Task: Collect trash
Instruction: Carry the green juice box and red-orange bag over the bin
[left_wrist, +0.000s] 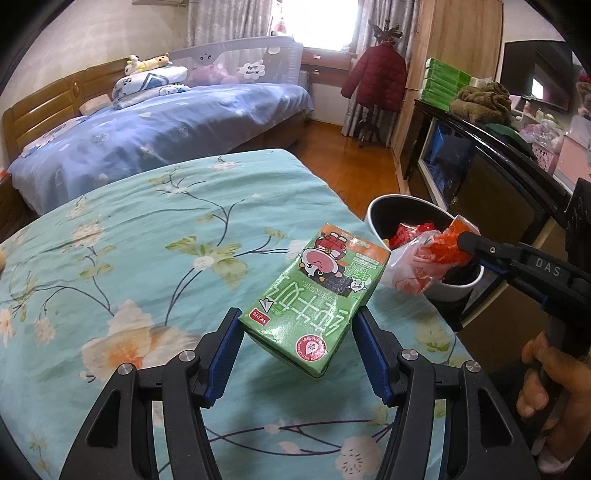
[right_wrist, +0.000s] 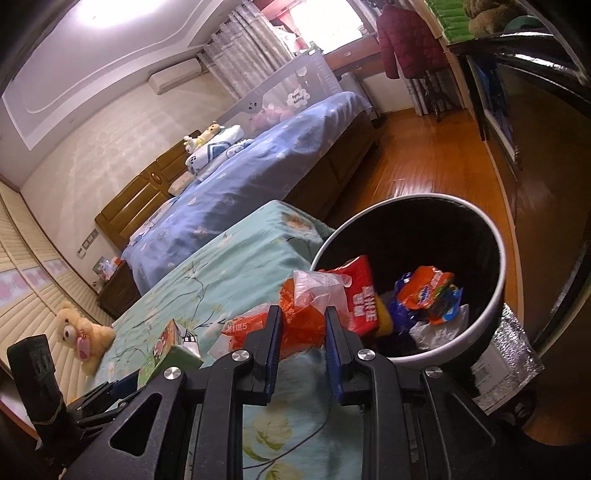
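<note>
My left gripper (left_wrist: 295, 321) is shut on a green milk carton (left_wrist: 314, 295) and holds it tilted above the teal floral bed cover (left_wrist: 147, 240). The carton also shows in the right wrist view (right_wrist: 170, 350). My right gripper (right_wrist: 303, 317) is shut on an orange and clear plastic wrapper (right_wrist: 303, 310), held at the near rim of the white trash bin (right_wrist: 495, 295). In the left wrist view the right gripper (left_wrist: 461, 240) holds the wrapper (left_wrist: 424, 258) over the bin (left_wrist: 454, 291). The bin holds several red, orange and blue wrappers (right_wrist: 424, 295).
The bin stands at the bed's right edge, beside a dark cabinet (left_wrist: 480, 177). A teddy bear (right_wrist: 81, 328) lies on the bed at the far left. A second bed with blue bedding (left_wrist: 147, 129) lies beyond. Wooden floor (left_wrist: 351, 166) runs between bed and cabinet.
</note>
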